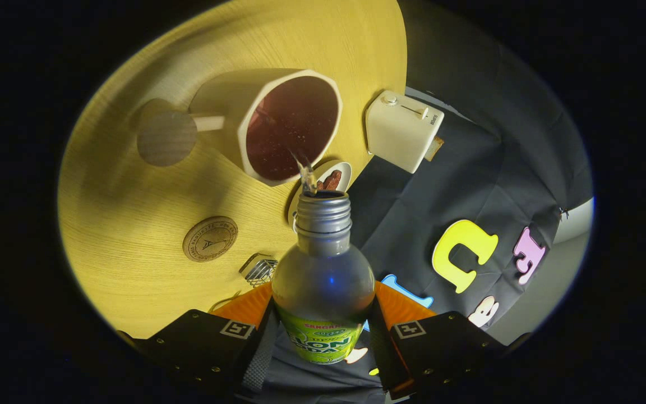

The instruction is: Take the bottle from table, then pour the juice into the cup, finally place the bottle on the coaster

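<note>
My gripper (pixel 323 328) is shut on a clear bottle (pixel 323 280) with a green label and a bare threaded neck, both fingers (pixel 264 336) pressing its sides. The bottle is tipped over, its mouth pointing at a cream octagonal cup (pixel 292 129) just beyond it on the wooden table (pixel 132 196). A thin stream of liquid (pixel 304 171) runs from the mouth over the cup's rim. Dark red juice fills the cup's inside. A round wooden coaster (pixel 210 239) with an engraved mark lies on the table beside the bottle's neck, nothing on it.
A cream toaster (pixel 401 130) stands at the table's edge past the cup. A small white dish (pixel 341 175) holding brown food peeks out behind the bottle's mouth. A little wire rack (pixel 259 270) sits close to the fingers. A round wooden disc (pixel 166 137) lies by the cup's handle.
</note>
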Tool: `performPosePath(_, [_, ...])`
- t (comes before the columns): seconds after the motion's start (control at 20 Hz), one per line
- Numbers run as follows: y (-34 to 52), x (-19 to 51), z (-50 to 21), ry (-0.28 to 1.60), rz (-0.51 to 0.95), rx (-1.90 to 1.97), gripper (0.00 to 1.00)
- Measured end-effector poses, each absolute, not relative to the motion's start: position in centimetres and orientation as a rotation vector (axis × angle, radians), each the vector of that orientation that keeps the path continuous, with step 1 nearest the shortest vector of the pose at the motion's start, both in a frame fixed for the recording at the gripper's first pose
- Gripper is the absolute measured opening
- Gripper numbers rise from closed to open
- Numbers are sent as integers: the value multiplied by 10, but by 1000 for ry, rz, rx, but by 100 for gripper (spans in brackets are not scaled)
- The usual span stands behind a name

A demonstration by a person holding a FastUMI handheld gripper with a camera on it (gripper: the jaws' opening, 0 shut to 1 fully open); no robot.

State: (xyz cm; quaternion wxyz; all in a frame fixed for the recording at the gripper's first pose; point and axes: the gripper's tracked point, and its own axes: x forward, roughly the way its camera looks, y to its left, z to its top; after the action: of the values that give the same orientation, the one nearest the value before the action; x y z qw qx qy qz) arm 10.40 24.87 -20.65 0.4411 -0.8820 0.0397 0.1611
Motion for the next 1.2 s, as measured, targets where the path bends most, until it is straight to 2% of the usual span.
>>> performPosePath(1.2, [265, 112, -205, 36, 434, -2306, 75])
